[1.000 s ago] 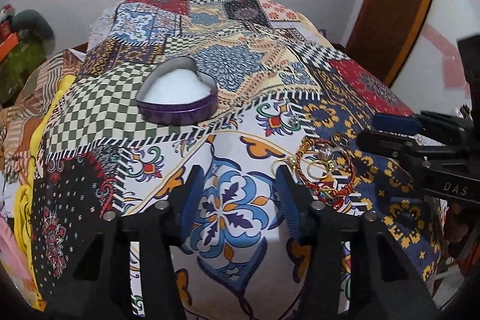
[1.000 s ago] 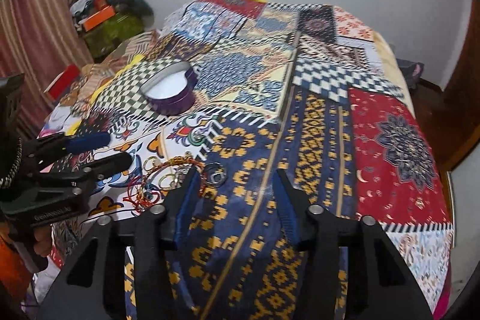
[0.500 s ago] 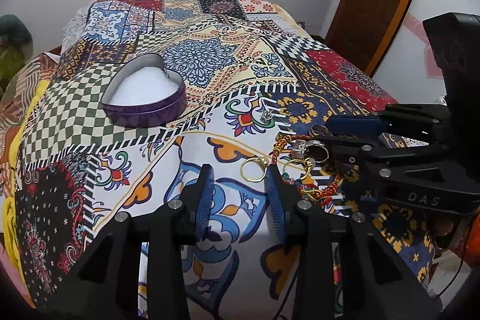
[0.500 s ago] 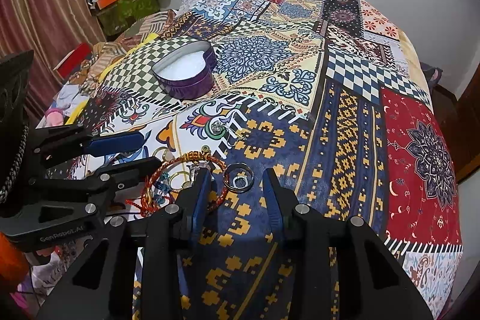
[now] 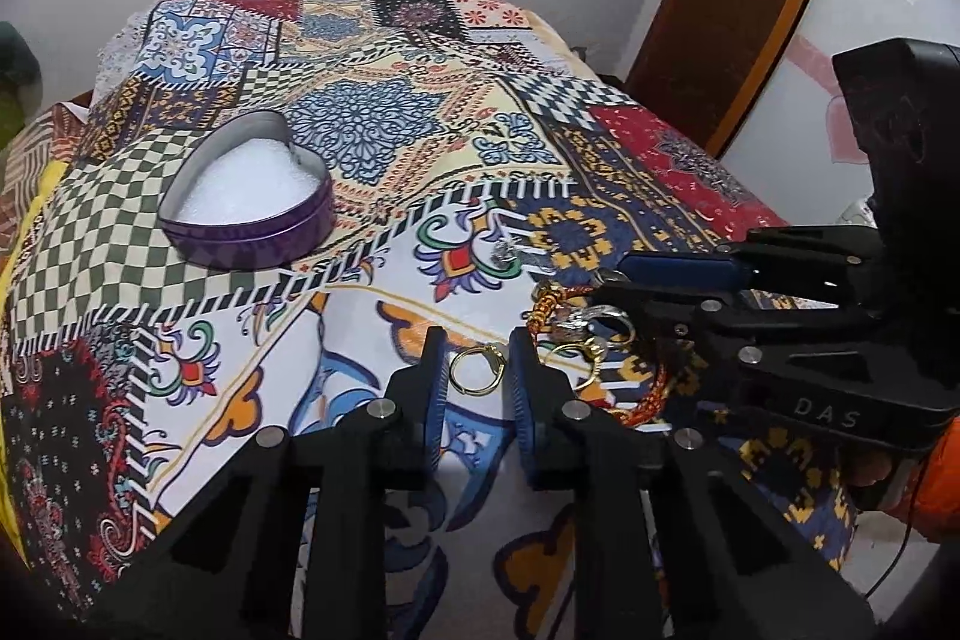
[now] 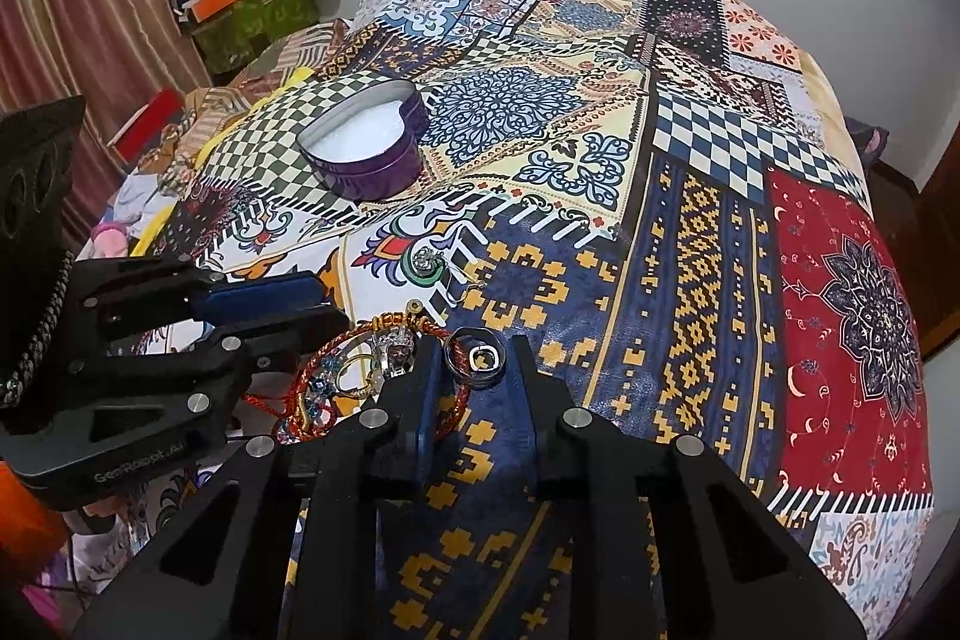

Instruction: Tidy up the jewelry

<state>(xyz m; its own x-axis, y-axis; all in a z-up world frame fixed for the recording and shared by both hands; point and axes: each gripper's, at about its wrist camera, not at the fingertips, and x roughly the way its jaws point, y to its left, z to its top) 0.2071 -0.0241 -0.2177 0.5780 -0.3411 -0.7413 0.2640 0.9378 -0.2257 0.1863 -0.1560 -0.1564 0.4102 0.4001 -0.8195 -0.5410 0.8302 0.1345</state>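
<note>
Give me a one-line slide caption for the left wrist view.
Left hand-held gripper closing around a gold ring on a patterned bedspread, heart-shaped tin waiting behind.

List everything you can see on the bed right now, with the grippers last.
bedspread: one, multicoloured patchwork, covering the bed
heart-shaped tin: one, purple with white lining, far left
gold ring: one, between the left gripper's fingers
silver ring: one, between the right gripper's fingers
braided bracelet: one, red and gold, in the pile between the grippers
sparkly piece: one, silver, alone beyond the pile
left gripper: black with blue pads, jaws just closing round the gold ring, grip unclear
right gripper: same colours, jaws just closing round the silver ring, grip unclear
</note>
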